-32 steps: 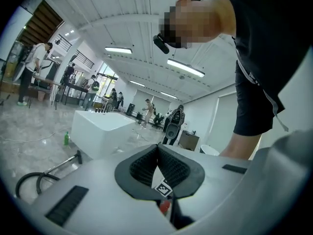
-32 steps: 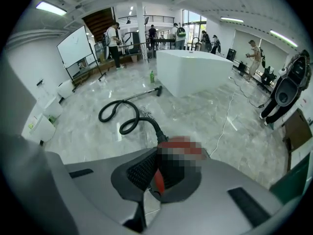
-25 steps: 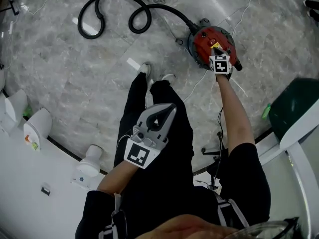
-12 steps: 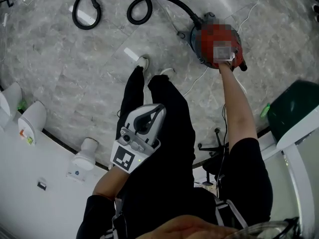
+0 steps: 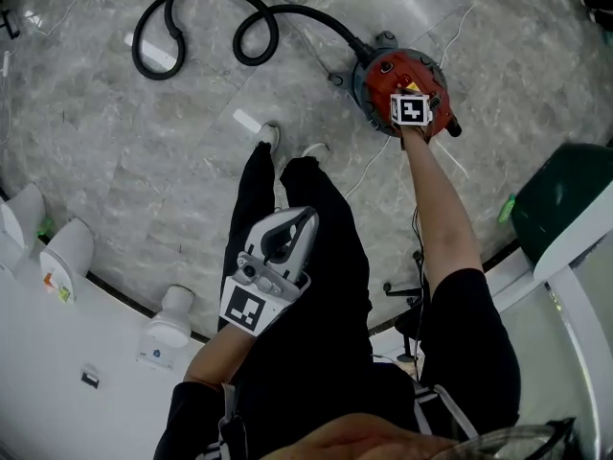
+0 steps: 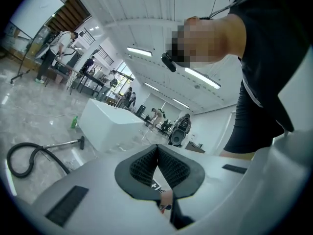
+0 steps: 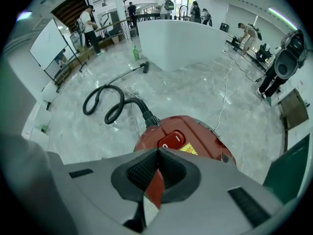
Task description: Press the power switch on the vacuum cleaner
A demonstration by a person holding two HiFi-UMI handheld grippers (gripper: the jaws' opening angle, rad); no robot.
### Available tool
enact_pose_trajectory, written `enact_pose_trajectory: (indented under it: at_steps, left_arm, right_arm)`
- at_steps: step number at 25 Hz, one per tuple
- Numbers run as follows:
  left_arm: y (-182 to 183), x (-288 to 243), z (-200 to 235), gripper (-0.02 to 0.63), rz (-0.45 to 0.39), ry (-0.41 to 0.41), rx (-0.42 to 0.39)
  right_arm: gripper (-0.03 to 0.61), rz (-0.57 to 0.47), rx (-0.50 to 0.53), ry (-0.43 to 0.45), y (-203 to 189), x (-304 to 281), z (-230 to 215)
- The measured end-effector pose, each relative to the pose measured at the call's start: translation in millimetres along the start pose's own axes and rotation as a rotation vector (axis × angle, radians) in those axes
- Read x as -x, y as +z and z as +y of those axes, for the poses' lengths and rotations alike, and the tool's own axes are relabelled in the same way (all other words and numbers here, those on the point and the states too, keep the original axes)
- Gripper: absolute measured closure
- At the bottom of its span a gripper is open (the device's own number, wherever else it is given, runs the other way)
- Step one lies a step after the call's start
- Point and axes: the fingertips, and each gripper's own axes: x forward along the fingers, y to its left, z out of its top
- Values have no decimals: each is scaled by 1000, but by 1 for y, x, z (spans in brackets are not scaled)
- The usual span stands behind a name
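Down on the grey marble floor (image 5: 144,161), head view first: the red vacuum cleaner (image 5: 383,75) sits ahead of the person's feet, with its black hose (image 5: 308,13) looping away to the left. The right gripper (image 5: 410,103) is stretched out at arm's length right over the top of the machine, marker cube facing up. The left gripper (image 5: 287,238) hangs by the person's legs, well apart from the vacuum cleaner. A dark green bin (image 5: 560,199) stands off to the right. Over to the left gripper view: the left gripper (image 6: 157,148) has its jaws pressed together, tips meeting, nothing between them. It's tilted up toward the ceiling lights, with a white counter (image 6: 107,124) and a stretch of hose (image 6: 51,156) on the floor beyond. Now the right gripper view: jaws drawn together here too, nothing gripped. The right gripper (image 7: 157,152) points at the red shell of the vacuum cleaner (image 7: 205,141). The power switch (image 7: 171,140), a red rocker on top, lies just beyond the tips. Whether the tips touch the shell, can't tell. The hose (image 7: 146,114) curls off behind.
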Motion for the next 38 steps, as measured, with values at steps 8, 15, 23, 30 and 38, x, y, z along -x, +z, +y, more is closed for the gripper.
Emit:
enact_pose_trajectory:
  at_steps: [8, 15, 23, 30, 38]
  left_arm:
    - [36, -18, -34, 595, 14, -94, -72]
    - [31, -23, -57, 595, 104, -155, -176]
    - [50, -18, -80, 595, 166, -158, -107]
    - [82, -7, -105, 595, 153, -229, -135]
    - [114, 15, -133, 595, 154, -396, -188]
  right_arm:
    - [561, -65, -105, 51, -7, 81, 5]
    - [561, -142, -247, 84, -24, 139, 13]
    - [561, -388, -324, 265, -28, 233, 84]
    - [561, -591, -374, 187, -46, 342, 98]
    - [561, -817, -462, 11, -55, 477, 99]
